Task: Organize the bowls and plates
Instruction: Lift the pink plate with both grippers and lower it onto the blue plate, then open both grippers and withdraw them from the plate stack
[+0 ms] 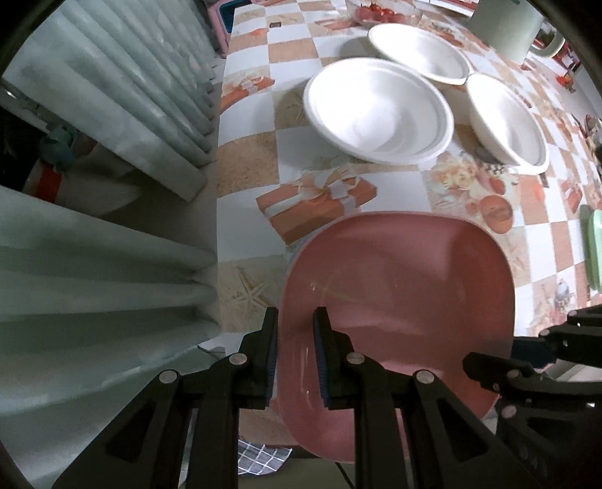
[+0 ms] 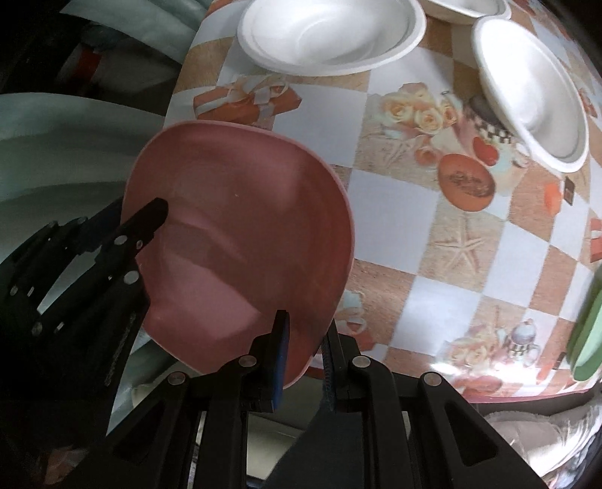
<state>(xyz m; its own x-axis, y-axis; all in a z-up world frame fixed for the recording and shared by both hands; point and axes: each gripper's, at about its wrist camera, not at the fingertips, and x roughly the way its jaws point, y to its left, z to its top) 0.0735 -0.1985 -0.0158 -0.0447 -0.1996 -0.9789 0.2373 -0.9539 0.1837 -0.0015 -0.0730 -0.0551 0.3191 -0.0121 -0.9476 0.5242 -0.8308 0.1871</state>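
Observation:
A pink square plate (image 1: 399, 301) is held above the near left corner of the table, tilted. My left gripper (image 1: 297, 353) is shut on its left rim. My right gripper (image 2: 304, 350) is shut on its right rim; it also shows at the plate's right edge in the left wrist view (image 1: 526, 361). The plate fills the left of the right wrist view (image 2: 240, 240), with the left gripper (image 2: 124, 240) at its far side. Three white bowls stand further back: a large one (image 1: 376, 109), one behind it (image 1: 421, 52) and one to the right (image 1: 508, 120).
The table has a checkered orange and white cloth (image 1: 248, 158). A green dish (image 1: 594, 248) lies at the right edge. A glass bowl with red food (image 1: 383, 11) and a pale green jug (image 1: 504, 26) stand at the back. Pale curtains (image 1: 113, 113) hang to the left.

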